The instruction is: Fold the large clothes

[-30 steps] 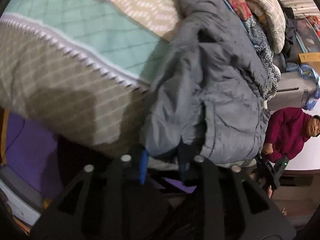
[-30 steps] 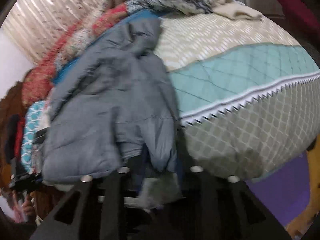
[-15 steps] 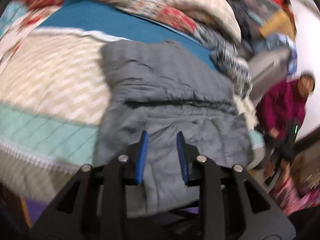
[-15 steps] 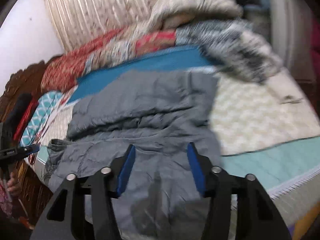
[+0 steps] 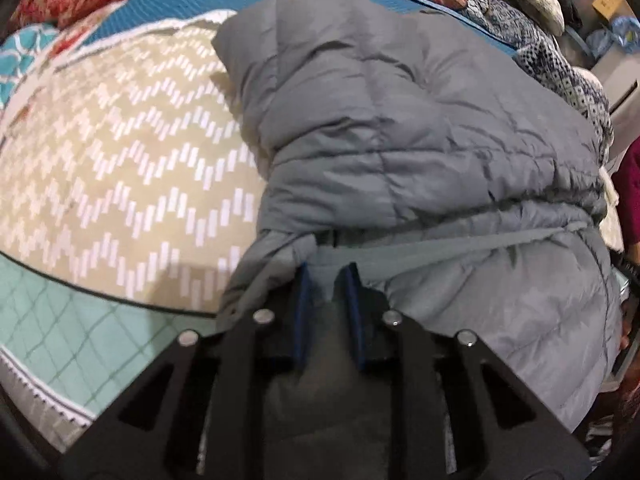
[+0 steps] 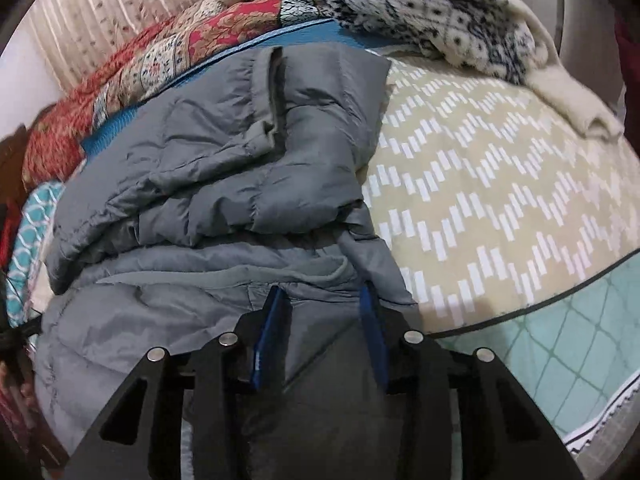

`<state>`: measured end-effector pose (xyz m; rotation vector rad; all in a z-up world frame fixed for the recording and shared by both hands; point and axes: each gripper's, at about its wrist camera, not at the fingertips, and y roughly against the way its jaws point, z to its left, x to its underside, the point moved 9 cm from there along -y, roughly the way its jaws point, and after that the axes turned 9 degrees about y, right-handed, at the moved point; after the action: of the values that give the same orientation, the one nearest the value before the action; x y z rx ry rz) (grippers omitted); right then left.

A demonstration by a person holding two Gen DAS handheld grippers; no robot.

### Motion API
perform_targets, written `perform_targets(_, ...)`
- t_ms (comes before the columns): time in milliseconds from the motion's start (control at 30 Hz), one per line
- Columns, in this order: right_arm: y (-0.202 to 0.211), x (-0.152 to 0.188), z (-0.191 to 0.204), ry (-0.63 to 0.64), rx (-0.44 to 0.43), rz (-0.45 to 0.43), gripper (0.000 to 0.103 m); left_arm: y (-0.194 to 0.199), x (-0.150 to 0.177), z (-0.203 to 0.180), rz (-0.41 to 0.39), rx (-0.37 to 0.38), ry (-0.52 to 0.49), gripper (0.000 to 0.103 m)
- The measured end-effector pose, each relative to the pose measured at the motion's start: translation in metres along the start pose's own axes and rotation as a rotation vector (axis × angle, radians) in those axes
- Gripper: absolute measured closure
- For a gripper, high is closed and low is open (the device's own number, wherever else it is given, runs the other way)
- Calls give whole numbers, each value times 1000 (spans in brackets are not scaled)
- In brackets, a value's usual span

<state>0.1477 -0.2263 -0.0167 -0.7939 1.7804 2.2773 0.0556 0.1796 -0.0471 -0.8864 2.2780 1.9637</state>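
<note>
A grey padded jacket lies on the bed, its lower part folded up over its upper part. My left gripper has its blue pads close together on the jacket's hem at the fold's left end. In the right wrist view the jacket fills the left half. My right gripper stands open over the jacket's folded edge, with grey fabric beneath and between the pads.
The bed has a beige zigzag quilt with a mint quilted border. Red patterned blankets and a black-and-white fleece blanket are heaped at the far side. A person in maroon stands at the right edge.
Both grippers have carried the jacket's lower edge from the bed's near side up over the jacket and folded it. The right gripper has opened.
</note>
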Motion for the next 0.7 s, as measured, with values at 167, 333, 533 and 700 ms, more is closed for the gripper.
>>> perform_targets(167,34,3,6,52,92,-46,54,48,9,-13,-64,22,-41,83)
perform_targets(333,55,16,19,84,153,-56,54,98,22,-29,-153,59,-83,77)
perform_targets(533,68,33,35,68,167,-39,51,123,53,-43,-203,91,-84,71)
perform_targets(700,78,48,42,50,192,-22,42,108,82,-44,-159,75,-59,71)
